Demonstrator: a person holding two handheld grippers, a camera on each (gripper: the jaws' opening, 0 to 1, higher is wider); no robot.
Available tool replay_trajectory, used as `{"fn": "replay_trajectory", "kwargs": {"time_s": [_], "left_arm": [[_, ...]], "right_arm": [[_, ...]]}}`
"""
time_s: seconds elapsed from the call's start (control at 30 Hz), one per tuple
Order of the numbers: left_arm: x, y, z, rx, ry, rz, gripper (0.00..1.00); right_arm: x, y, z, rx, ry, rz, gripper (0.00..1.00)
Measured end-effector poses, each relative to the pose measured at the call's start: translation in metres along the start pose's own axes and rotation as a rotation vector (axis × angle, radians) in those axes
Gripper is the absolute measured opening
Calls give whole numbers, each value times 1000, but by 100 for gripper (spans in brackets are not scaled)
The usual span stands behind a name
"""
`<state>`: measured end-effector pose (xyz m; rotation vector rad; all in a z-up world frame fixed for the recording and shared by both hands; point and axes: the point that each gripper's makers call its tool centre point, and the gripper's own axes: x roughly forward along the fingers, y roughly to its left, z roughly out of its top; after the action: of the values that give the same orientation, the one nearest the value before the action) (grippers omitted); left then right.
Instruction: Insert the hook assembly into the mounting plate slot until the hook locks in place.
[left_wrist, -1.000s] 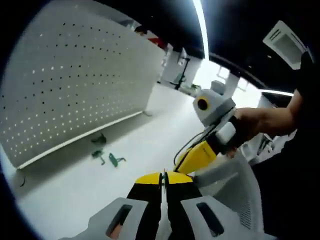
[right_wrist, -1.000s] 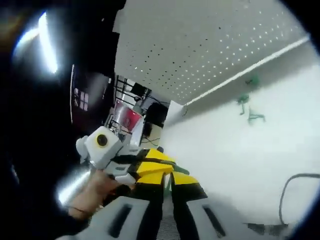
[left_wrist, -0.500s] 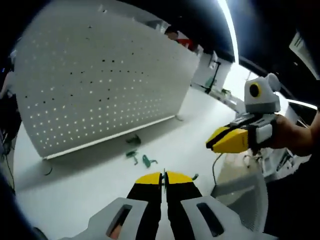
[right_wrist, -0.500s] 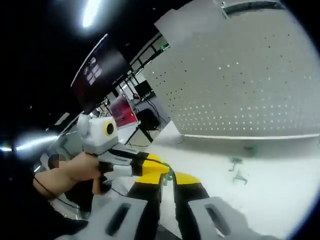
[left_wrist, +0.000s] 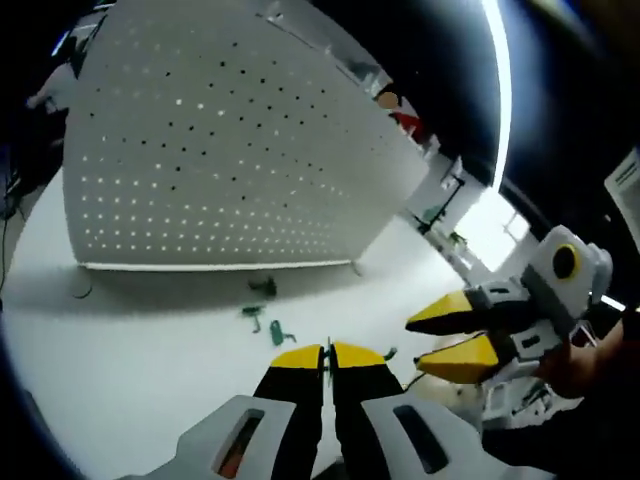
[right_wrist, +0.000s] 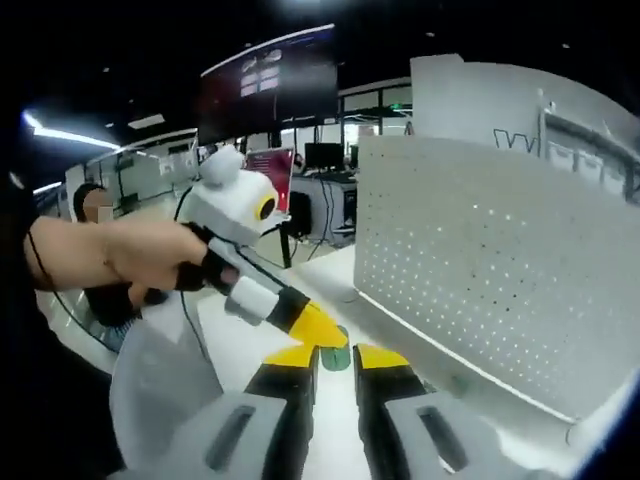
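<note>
In the left gripper view, the left gripper (left_wrist: 327, 352) rises from the bottom edge with its two yellow-tipped jaws pressed together, and nothing is between them. In front of it lies a white table (left_wrist: 140, 350), smooth and bright. A large white perforated mounting plate (left_wrist: 220, 170) stands upright on the table, and its lower edge makes a pale line along the surface. A few small green hook parts (left_wrist: 262, 315) lie on the table just in front of this lower edge, near each other and well apart from the jaws. The right gripper (left_wrist: 450, 335) comes in from the right side; its yellow jaws stand clearly apart, with an open gap between them, and a hand (left_wrist: 585, 360) holds its body. Behind the plate the room is dark, with one long ceiling light (left_wrist: 497, 90) and a bright area of office furniture.

In the right gripper view, the right gripper (right_wrist: 335, 355) shows its two yellow tips with a small gap. A small green thing (right_wrist: 336, 358) sits in this gap — maybe a hook part, but the view is too poor to be sure if the jaws hold it. The left gripper (right_wrist: 318, 327) reaches in from the left, held by a hand (right_wrist: 150, 255), and its yellow tip is just beside the right jaws. The mounting plate (right_wrist: 500, 280) stands at the right. Behind are desks, monitors (right_wrist: 268, 85) and a dark ceiling.
</note>
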<state>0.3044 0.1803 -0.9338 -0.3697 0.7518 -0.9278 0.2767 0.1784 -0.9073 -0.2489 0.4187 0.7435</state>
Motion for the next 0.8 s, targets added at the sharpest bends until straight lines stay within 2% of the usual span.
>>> {"fn": "replay_trajectory", "kwargs": {"time_s": [0.07,0.2,0.33,0.37,0.57,0.8], "left_arm": [[0,-4,-1,-34,6,-18,1],[-1,-8,-4,-38,25,-37,1],[-3,-11,-3,-62,16,-48,1],[-4,-11,0,-58,0,-41,1],[-3,-13,3,-77,2,-58,1],[-2,-13,5,-84,-1,-66,1]], "right_arm": [[3,0,-3,-25,16,-4,11],[4,1,-3,-62,21,3,7],[8,0,-6,-142,53,3,5],[8,-1,-6,-143,53,2,5],[9,-4,-1,-146,38,4,2],[9,-4,-1,-133,32,42,2]]}}
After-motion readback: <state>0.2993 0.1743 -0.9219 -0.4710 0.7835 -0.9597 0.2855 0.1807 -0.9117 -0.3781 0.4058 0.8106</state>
